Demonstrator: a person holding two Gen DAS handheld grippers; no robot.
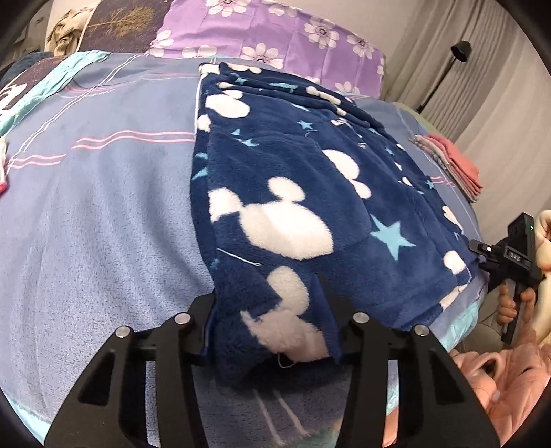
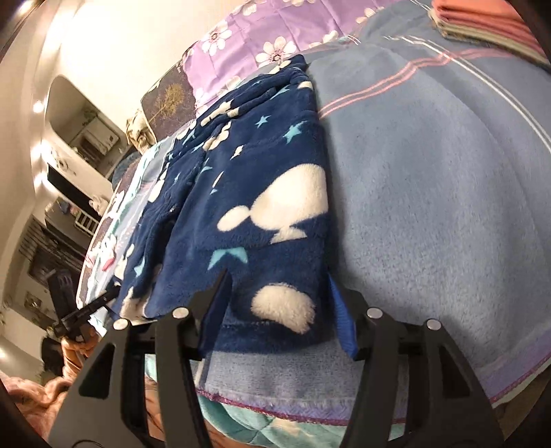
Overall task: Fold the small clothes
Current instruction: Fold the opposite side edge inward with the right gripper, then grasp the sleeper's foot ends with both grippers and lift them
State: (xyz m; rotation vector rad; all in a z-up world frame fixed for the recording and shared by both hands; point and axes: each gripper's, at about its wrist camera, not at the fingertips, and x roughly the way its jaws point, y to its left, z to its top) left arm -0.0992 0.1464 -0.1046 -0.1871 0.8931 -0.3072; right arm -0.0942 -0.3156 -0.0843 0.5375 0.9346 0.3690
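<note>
Nearest me, my left gripper (image 1: 275, 331) has its jaws partly apart with the near hem of the navy fleece garment (image 1: 296, 193) bunched between them; whether they pinch it I cannot tell, the fabric hides the tips; my right gripper (image 2: 279, 310) stands wide, straddling the garment's other near corner, grip likewise unclear; the garment lies flat on the blue blanket (image 1: 103, 206); beyond, a purple floral pillow (image 1: 275, 31); folded pink clothes (image 1: 458, 165), partly cut off.
</note>
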